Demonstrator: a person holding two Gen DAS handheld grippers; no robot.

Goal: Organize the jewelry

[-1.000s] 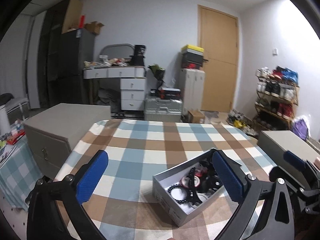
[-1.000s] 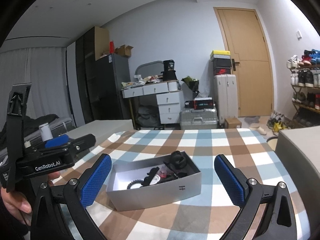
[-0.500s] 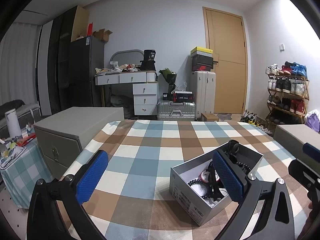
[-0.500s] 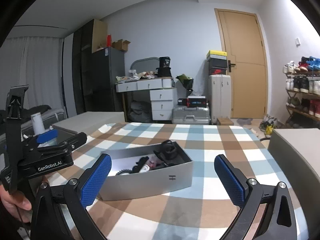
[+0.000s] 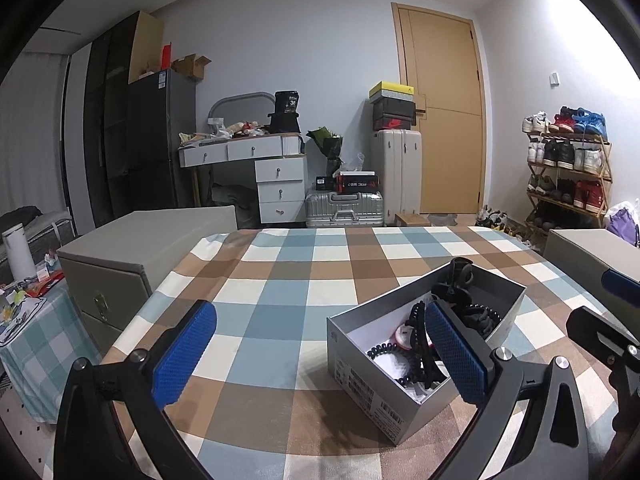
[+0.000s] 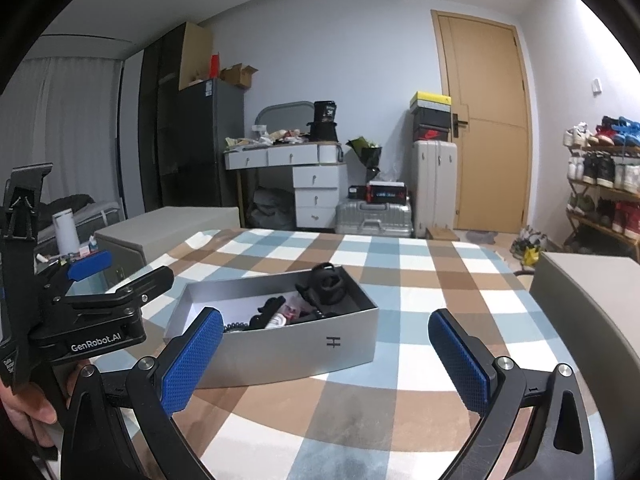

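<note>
1. Left wrist view: grey box [image 5: 404,364] on checked tablecloth [image 5: 280,280], at about 4 o'clock from frame centre, open-topped, one corner turned toward camera, barcode label on near short wall.
2. Inside: black bead bracelet [image 5: 386,350] near front corner, black hair claw [image 5: 418,344] upright beside it, round pink-and-white item [image 5: 402,336] behind, black coiled ties [image 5: 482,316] toward 2 o'clock, another black clip [image 5: 460,276] leaning over far wall.
3. Right wrist view: same box [image 6: 280,352] at about 7 o'clock from centre, long side facing camera, small "H" mark on that wall; dark jumble inside, single pieces hard to tell apart.
4. Left gripper [image 5: 320,354]: blue pads [image 5: 184,354] spread wide, holding nothing; right pad overlapping box in view, contact not clear.
5. Right gripper [image 6: 326,360]: blue pads [image 6: 460,360] spread wide, empty, hovering above cloth at near side of box.
6. Left gripper seen again in right wrist view at 9 o'clock [image 6: 90,280], "GenRobot.AI" on body, hand [image 6: 28,408] below it.
7. Around table: grey cabinet [image 5: 132,256] at 9 o'clock, another grey cabinet [image 5: 592,252] at 3 o'clock.
8. Farther out: white desk [image 5: 256,168] at 12 o'clock, silver suitcase [image 5: 344,208], wooden door [image 5: 444,120] at 1 o'clock, shoe rack [image 5: 568,168] at 2 o'clock.
</note>
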